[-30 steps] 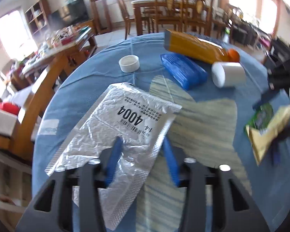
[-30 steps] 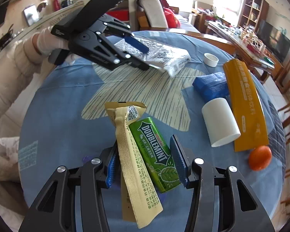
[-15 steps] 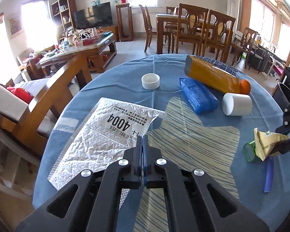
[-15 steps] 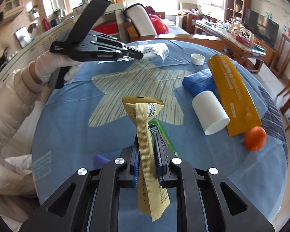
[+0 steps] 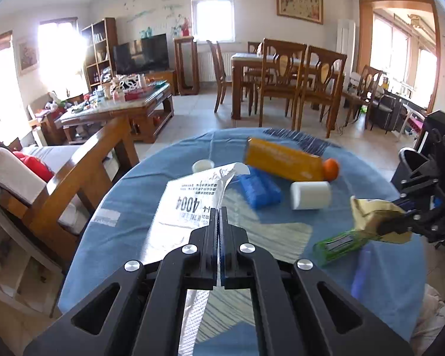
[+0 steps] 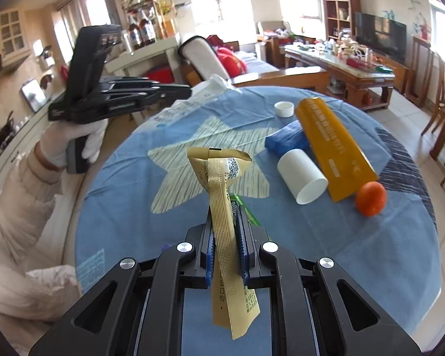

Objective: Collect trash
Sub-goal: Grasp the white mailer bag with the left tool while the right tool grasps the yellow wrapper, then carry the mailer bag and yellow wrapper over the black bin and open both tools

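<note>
My left gripper [image 5: 219, 211] is shut on the edge of a silver foil bag [image 5: 187, 204] with a "4004" label. The bag is lifted off the round table, its far corner curling up. From the right wrist view the left gripper [image 6: 188, 92] hangs at the upper left in a white-gloved hand, the foil bag [image 6: 190, 102] trailing from its tips. My right gripper [image 6: 225, 222] is shut on a tan wrapper [image 6: 219, 184] together with a green gum pack [image 6: 247, 210], both held above the cloth. The left wrist view shows the right gripper [image 5: 385, 228] with the gum pack [image 5: 338, 244] dangling.
On the blue tablecloth [image 6: 370, 252] lie a long orange box [image 6: 332, 142], a blue pack [image 6: 284, 139], a white cup [image 6: 299, 175] on its side, an orange fruit [image 6: 370, 198] and a small white cap [image 6: 284, 109]. A wooden chair [image 5: 83, 175] stands left of the table.
Both grippers went from open around their trash to shut on it. Each has since risen, lifting the foil bag and the wrapper with gum pack off the table.
</note>
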Motion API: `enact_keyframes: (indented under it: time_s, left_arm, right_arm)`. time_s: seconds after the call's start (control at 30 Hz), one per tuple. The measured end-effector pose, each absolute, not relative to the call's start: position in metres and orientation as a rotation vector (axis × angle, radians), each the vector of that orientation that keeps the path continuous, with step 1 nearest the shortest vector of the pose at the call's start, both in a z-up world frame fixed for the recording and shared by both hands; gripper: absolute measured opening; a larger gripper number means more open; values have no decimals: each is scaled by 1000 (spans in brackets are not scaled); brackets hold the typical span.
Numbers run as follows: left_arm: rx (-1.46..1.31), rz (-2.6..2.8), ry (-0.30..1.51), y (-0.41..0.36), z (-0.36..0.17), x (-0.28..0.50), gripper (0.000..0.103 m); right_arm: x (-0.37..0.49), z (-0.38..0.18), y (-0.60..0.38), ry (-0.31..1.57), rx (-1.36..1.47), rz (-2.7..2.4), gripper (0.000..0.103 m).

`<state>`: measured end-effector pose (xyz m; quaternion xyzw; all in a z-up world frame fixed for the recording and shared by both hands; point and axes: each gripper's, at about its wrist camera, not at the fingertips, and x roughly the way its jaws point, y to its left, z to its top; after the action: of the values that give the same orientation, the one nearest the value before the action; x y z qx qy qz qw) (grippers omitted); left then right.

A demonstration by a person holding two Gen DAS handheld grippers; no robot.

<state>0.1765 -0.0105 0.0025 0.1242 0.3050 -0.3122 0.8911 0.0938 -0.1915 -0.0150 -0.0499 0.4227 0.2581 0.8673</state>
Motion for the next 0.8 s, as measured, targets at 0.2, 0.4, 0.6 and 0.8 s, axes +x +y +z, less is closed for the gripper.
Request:
enact_keyframes:
  time_s: [0.2, 0.4, 0.6, 0.8]
  left_arm:
    - [256, -667, 587, -19, 20, 154, 1]
    - [248, -697, 549, -31, 37, 135, 1]
    - [265, -743, 517, -55, 50, 113, 1]
    - [286, -815, 494, -92, 58, 93, 1]
  right_arm:
    - [73, -2, -198, 852, -87, 515, 14]
    - [50, 14, -212, 810, -63, 478, 14]
    - [23, 28, -234, 774, -41, 437, 14]
    - [-3, 39, -264, 745, -8, 379, 14]
